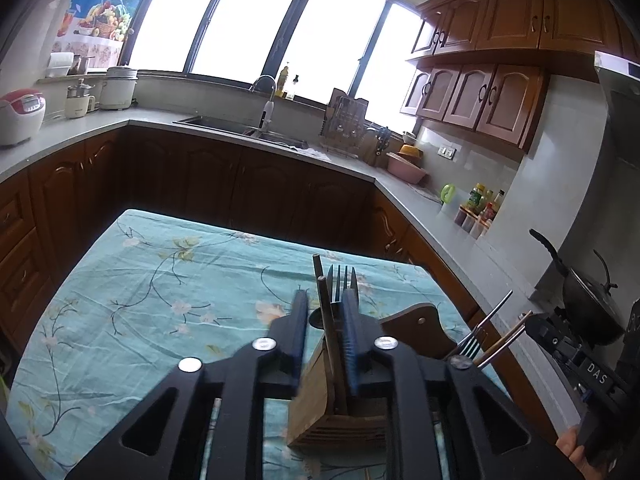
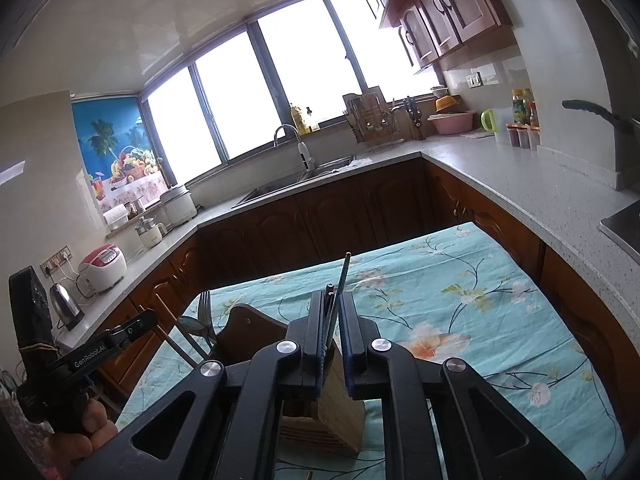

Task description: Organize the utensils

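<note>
Left claw: the left claw (image 1: 326, 294) is a little open. It sits around a fork (image 1: 340, 276) and a dark stick (image 1: 325, 320). There is a gap beside the stick, so the claw is not pinching it.
Right claw: the right claw (image 2: 332, 296) is a little open too. A thin stick (image 2: 345, 272) leans on one side of it. The other side is clear of the stick.
Where the fork and stick are: they stand in the left bin (image 1: 316, 412), tips up, right between the left claw's sides.
Where the thin stick is: it stands in the right bin (image 2: 340, 400) and tips a bit to the right.
Bins: both are wood and sit on the counter (image 1: 160, 280), which has a blue flower cloth on it. A dark board (image 1: 420, 328) stands between them.
Long way: all these things point up and out of the bins, much the same way the claws point.
Which claw is nearer: each claw is right at its own bin, and the two are side by side.
Step now: I think the things are being let go into the bins.
Next move: I think each claw should back straight out along its stick, not sideways.
Watch out: a sideways bump could tip a stick or push a bin.
</note>
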